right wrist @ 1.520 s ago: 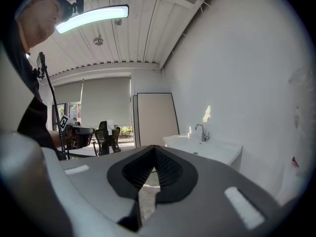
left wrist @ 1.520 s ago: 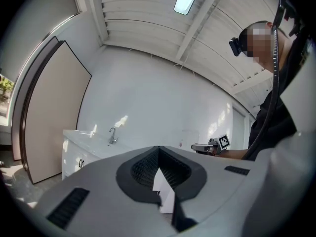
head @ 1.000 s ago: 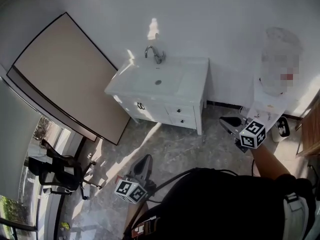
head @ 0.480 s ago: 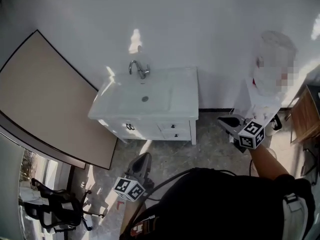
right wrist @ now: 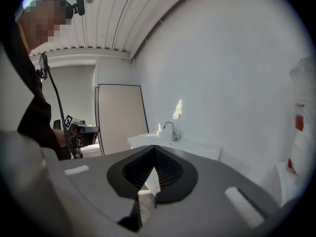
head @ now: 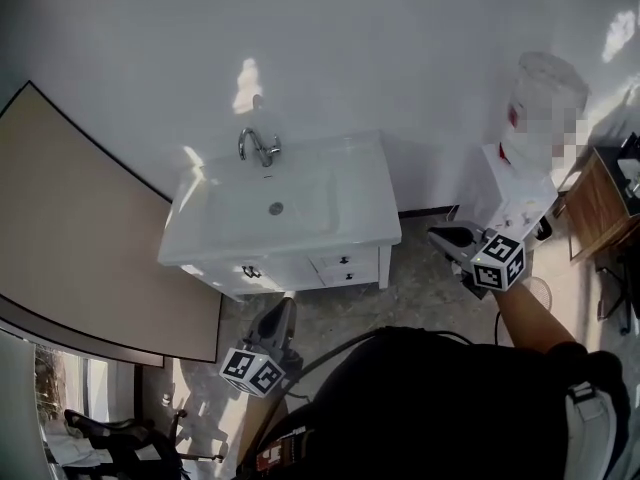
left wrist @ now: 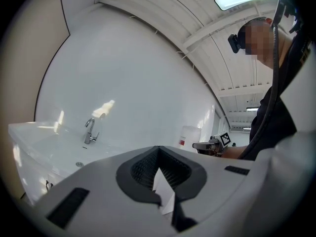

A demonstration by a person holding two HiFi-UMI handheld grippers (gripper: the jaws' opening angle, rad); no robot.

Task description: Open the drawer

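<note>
**Three views, one sink**

Head view: looks forward and steeply down from above the person's body. Takes in sink (head: 300, 203), tap (head: 258, 148), wall (head: 380, 58) and floor (head: 430, 298) from well apart, with left gripper (head: 283, 313) low at centre-left and right gripper (head: 447, 238) at right.

Left gripper view: rides low, faces roughly level along its jaws toward the wall. Keeps the sink at left and catches the right gripper far off at right.

Right gripper view: faces the sink and wall, with the left gripper at left before a board (right wrist: 118, 117).

Shared by all three: sink, tap, wall.
</note>
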